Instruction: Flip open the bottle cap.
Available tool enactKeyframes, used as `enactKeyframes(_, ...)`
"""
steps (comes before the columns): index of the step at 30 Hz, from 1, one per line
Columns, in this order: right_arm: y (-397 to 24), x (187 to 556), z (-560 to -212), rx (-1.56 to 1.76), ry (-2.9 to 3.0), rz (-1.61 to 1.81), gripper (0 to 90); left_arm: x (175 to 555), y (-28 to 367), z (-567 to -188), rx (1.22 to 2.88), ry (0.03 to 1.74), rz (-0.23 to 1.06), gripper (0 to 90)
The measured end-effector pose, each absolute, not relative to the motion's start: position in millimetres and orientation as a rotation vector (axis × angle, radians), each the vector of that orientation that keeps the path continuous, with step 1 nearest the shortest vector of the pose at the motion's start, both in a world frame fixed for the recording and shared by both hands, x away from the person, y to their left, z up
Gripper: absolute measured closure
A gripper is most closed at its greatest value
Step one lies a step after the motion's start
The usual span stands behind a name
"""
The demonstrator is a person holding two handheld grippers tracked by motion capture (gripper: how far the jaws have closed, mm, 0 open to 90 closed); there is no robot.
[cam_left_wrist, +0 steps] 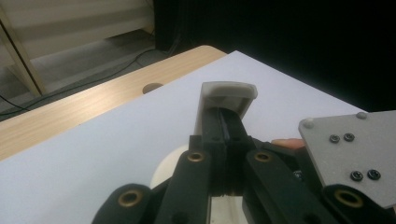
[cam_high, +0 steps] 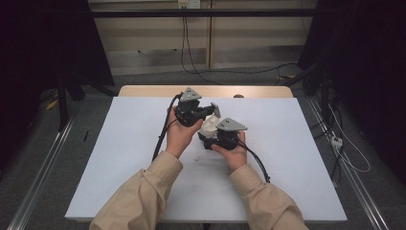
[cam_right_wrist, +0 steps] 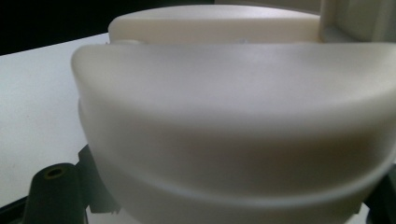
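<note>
A cream plastic piece [cam_high: 208,126] with a rounded body sits between my two grippers above the middle of the white mat [cam_high: 119,158]. My left gripper [cam_high: 211,113] has its jaws pressed together on a flat cream tab [cam_left_wrist: 228,94] that stands up from the piece; the rounded body [cam_left_wrist: 167,169] shows below the jaws. My right gripper [cam_high: 207,135] comes in from the right, shut on the rounded body [cam_right_wrist: 233,93], which looms close and blurred in the right gripper view. Its grey plate [cam_left_wrist: 355,149] lies just beside the left jaws.
The mat covers a wooden table whose bare far edge [cam_high: 143,90] has a small round hole [cam_left_wrist: 152,87]. Black cables trail from both grippers across the mat. Dark curtains and floor cables surround the table.
</note>
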State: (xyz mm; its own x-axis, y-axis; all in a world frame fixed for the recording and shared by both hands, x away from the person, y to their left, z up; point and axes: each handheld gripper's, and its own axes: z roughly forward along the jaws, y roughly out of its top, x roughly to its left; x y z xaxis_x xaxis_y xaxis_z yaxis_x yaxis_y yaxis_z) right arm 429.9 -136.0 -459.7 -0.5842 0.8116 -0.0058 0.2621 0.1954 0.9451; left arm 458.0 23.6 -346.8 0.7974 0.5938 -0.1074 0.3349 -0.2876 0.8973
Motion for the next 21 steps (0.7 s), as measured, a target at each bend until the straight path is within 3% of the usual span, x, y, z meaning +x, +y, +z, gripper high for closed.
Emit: enactKeyframes(21, -136.0, 430.1, -459.8, 0.996, 1.961, 1.389, 18.5, 465.7, 14.1, -347.4, 1.914, 0.707, 0.307, 90.0)
